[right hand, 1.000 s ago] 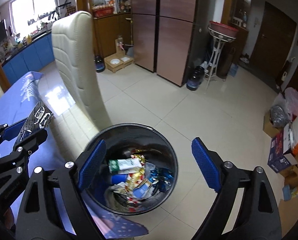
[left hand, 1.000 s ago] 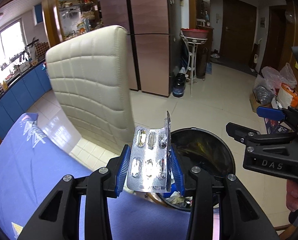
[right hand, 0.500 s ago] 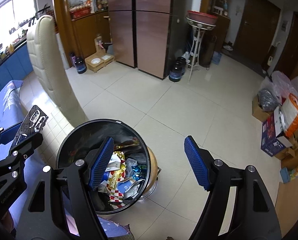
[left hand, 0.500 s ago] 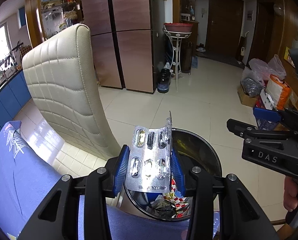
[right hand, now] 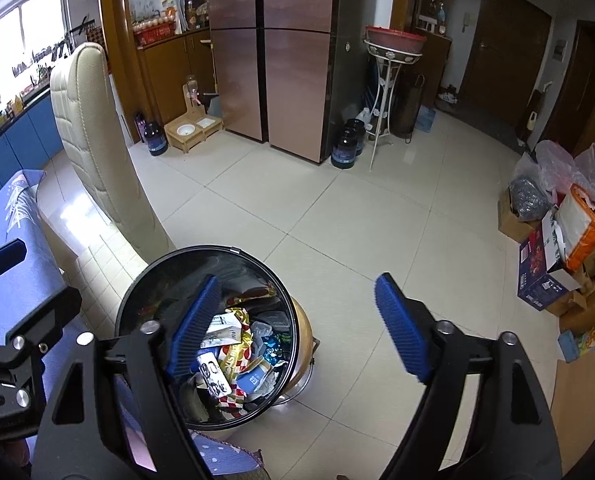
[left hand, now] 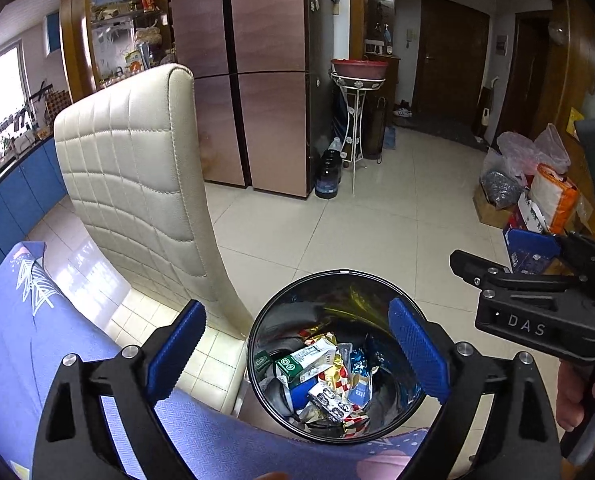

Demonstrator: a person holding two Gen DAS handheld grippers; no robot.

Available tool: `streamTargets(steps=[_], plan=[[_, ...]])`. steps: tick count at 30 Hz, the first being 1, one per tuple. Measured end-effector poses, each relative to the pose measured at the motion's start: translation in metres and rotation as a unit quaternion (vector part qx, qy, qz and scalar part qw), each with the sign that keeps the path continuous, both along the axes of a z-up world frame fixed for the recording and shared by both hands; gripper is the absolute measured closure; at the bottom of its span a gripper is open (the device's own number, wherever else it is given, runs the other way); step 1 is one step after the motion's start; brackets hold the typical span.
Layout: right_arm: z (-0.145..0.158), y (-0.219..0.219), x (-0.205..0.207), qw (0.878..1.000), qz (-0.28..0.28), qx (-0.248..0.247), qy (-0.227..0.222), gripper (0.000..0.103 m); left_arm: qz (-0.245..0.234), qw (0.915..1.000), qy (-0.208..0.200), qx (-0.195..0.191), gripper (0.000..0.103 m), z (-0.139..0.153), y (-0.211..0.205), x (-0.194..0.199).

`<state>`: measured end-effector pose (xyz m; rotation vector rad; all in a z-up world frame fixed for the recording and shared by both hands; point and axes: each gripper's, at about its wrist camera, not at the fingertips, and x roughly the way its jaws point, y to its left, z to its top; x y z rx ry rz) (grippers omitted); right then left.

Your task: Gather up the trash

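While the left gripper point(left hand: 297, 352) is seen from its own wrist with jaws opening and nothing between them, a blister pack point(left hand: 329, 402) lies on the wrappers inside the bin point(left hand: 257, 328). From the right wrist, the right gripper point(right hand: 297, 328) is likewise shown opening and empty over the bin point(right hand: 137, 280), so this piece is judged done; further trash cannot be seen.

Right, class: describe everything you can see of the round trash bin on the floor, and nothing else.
The trash bin is round, with a thin dark rim and a glossy, reflective dark inner wall; in the right wrist view a brownish-gold outer side shows. It stands upright and lidless on the pale tiled floor, beside the cream chair and the table's blue cloth edge. It is part-filled with wrappers and a silver blister pack. Whether it touches the chair is unclear.
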<state>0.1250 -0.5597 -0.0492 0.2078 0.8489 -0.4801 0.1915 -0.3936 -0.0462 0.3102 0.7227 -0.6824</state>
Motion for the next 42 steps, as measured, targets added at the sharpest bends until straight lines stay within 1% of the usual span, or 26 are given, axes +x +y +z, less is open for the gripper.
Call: streamTargets(steps=[5,9,17,26,35,42], plan=[[0.011,0.003,-0.006,1.0,0.005,-0.006,-0.007,0.017,-0.001,0.9999,-0.012,-0.004,0.013,0.01,0.007,-0.009],[0.017,0.009,-0.012,1.0,0.007,-0.008,-0.016,0.016,0.005,0.9999,-0.009,-0.007,0.013,0.013,0.016,-0.012],[0.014,0.02,-0.022,1.0,0.015,-0.008,-0.013,0.015,0.007,1.0,-0.004,0.003,0.013,0.014,0.027,-0.019],[0.016,0.027,-0.024,1.0,0.018,-0.012,-0.014,0.015,-0.005,0.9999,0.003,0.012,0.013,0.009,0.025,-0.024],[0.017,0.029,-0.028,1.0,0.016,-0.013,-0.016,0.015,-0.004,0.9999,0.009,0.006,0.013,0.007,0.026,-0.027],[0.017,0.029,-0.029,1.0,0.016,-0.013,-0.016,0.015,-0.01,0.9999,0.007,0.01,0.013,0.008,0.024,-0.029]])
